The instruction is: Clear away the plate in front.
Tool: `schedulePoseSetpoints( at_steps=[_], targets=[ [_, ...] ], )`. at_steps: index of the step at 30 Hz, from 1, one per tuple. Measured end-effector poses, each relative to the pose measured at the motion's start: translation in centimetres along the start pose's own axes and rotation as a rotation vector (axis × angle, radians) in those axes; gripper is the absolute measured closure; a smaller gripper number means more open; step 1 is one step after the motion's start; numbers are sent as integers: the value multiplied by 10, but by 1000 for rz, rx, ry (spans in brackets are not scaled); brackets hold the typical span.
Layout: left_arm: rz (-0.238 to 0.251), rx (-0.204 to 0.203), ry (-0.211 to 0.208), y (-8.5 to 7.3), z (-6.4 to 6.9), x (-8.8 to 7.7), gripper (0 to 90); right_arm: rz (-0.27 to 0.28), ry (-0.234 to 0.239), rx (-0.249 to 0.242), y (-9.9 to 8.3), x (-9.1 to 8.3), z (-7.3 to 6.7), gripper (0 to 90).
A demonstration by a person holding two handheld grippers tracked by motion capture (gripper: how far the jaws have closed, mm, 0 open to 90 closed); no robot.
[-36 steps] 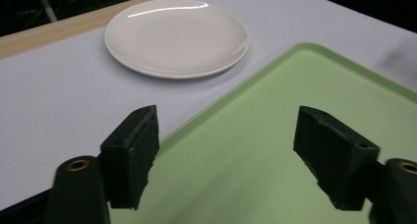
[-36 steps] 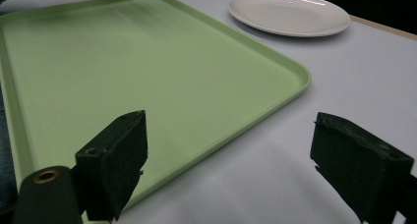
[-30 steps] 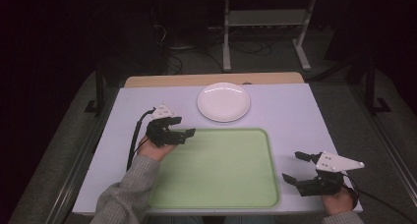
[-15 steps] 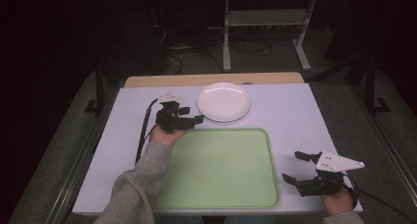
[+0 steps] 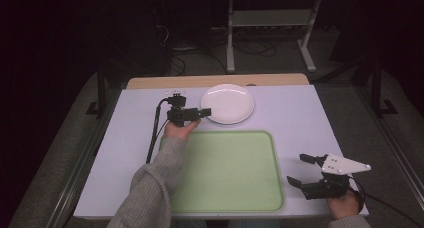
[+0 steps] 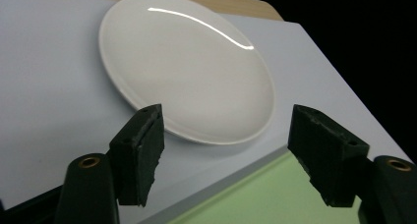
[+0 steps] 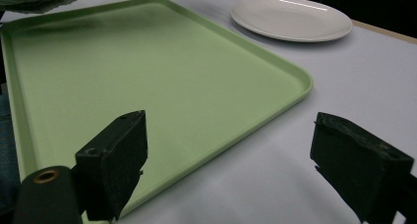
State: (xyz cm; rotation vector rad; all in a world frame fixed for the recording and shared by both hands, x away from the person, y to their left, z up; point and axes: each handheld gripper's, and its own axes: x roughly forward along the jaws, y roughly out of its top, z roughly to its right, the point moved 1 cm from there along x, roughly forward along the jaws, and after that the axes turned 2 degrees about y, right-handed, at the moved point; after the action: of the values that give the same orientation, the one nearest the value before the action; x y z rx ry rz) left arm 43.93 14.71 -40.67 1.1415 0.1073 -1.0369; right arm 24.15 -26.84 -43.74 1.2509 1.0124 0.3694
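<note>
On the table (image 5: 300, 113) | plate (image 5: 228, 104), tray (image 5: 225, 173) bare | both grippers' jaws spread, holding nothing

The person's grey sleeve (image 5: 150, 188) runs off the bottom edge of the high view and covers the near-left corner of the green tray (image 5: 235, 173). In the left gripper view the tray is cut to a sliver at the bottom edge — the white plate (image 6: 187, 67) has its near rim hidden behind a jaw. In the right gripper view the tray's left side runs out of frame — the plate's far side is clipped too.
</note>
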Motion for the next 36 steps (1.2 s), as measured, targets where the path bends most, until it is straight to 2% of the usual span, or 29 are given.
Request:
schedulePoseSetpoints(
  at_steps=[3,7,15,19,24,28,30,35,36],
  targets=[
    [0,-111,18,0,-6,10,328,2,1,1,0,0,0,134],
    [-24,-257,40,-2,-14,23,347,5,3,2,0,-1,0,134],
    [-23,-439,88,-2,-21,40,382,15,7,-1,0,-1,1,134],
    [-25,-509,96,-4,-25,45,407,20,8,0,1,-2,1,134],
    [-25,-574,101,-7,-26,52,432,26,10,1,1,-2,1,134],
    [-18,-634,85,-10,-24,59,444,29,11,-1,1,-2,1,134],
    [-16,-648,77,-11,-23,62,453,31,11,-2,1,-3,1,134],
    [1,-714,43,-13,-20,69,465,39,10,2,1,-4,2,134],
    [7,-724,47,-14,-19,69,466,40,10,2,1,-4,2,134]
  ],
)
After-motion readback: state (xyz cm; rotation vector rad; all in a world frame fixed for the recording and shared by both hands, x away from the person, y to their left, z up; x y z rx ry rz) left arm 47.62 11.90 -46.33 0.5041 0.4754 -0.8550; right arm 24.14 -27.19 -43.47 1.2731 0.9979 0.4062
